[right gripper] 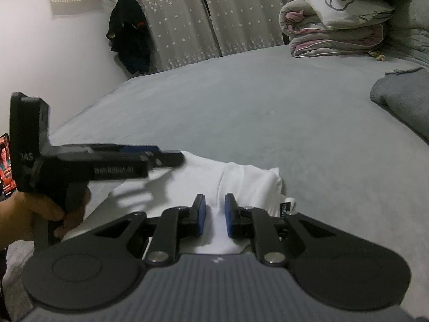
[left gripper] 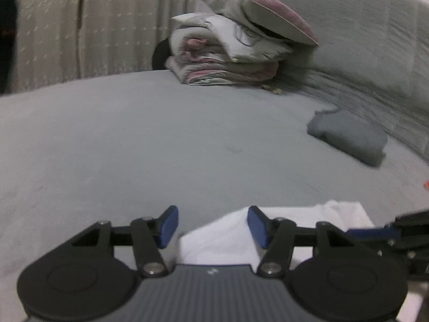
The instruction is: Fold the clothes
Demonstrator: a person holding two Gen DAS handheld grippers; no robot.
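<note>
Shirt (right gripper: 236,185) is the landmark: white, partly folded, lying on the bed (right gripper: 254,123) at its near edge, right under both tools

Right gripper (right gripper: 215,213): jaws nearly shut, narrow gap only, white cloth showing through it. Whether the pads actually pinch cloth or just hover over it, I can't tell from this angle. It sits at the shirt's near hem, right of centre; my read is you're using it as an anchor so the fabric doesn't slide

Left gripper (left gripper: 211,226): about half open, nothing clamped. A peak of the shirt rises between the fingers and lies against the right pad (left gripper: 257,226); the left one stands clear of it. From the right wrist view the tool comes in from the shirt's left side, your hand (right gripper: 51,209) on the grip, tips over the shirt's far-left corner. Looks like you're lining up on that edge to carry it across for the next fold

Beyond the shirt: grey garment (left gripper: 348,136) far right, stacked bedding (left gripper: 230,53) at the far end. Both well apart from the shirt, so the fold area is free

Risk: thin cloth, left jaws wide, so you could close on one layer only
</note>
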